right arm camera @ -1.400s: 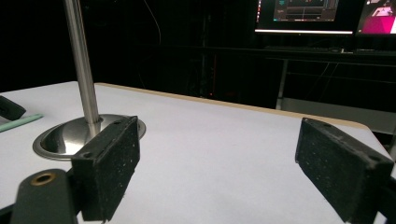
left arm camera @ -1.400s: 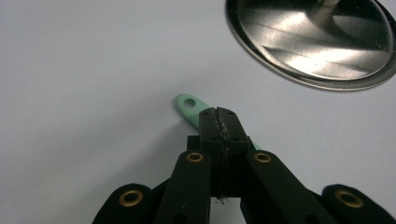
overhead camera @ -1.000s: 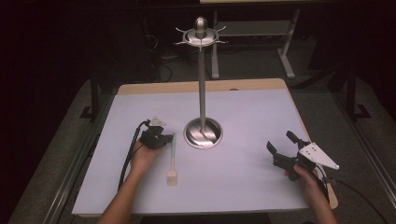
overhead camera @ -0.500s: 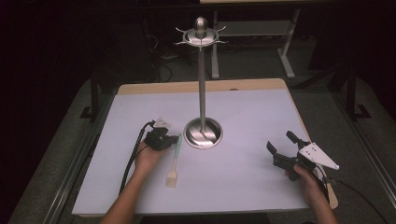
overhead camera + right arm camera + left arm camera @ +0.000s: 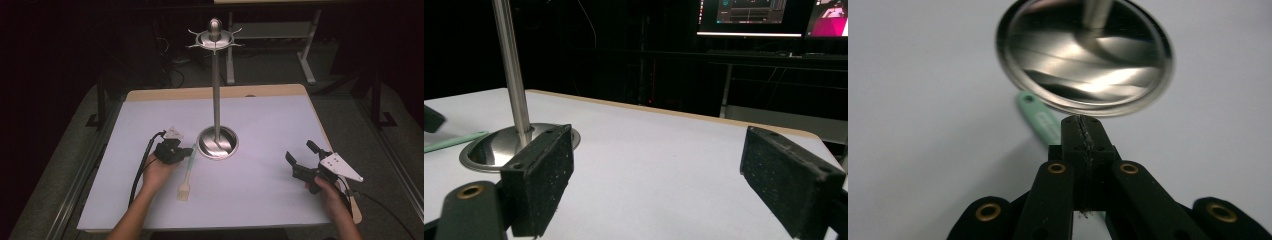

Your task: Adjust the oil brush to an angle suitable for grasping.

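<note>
A pastry brush (image 5: 186, 172) with a mint-green handle (image 5: 1040, 117) and pale bristles lies on the white table, left of a tall steel stand (image 5: 216, 100). The handle's top end reaches the stand's round base (image 5: 1083, 55). My left gripper (image 5: 189, 150) is shut, its jaws pressed together over the upper handle. In the left gripper view (image 5: 1083, 130) the handle runs underneath the jaws rather than between them. My right gripper (image 5: 299, 150) is held above the table's right side, wide open and holding nothing (image 5: 659, 165). It faces the stand's pole (image 5: 511, 65).
The stand carries a ring of small hooks at its top (image 5: 215, 39). The white table top (image 5: 270, 120) has a wooden rim. Dark monitors (image 5: 749, 17) and a desk frame stand beyond the far edge. A black cable (image 5: 142, 170) trails from the left gripper.
My left gripper has shifted a little to the right, onto the top of the brush handle. The brush, the stand and the right gripper have stayed in place.
</note>
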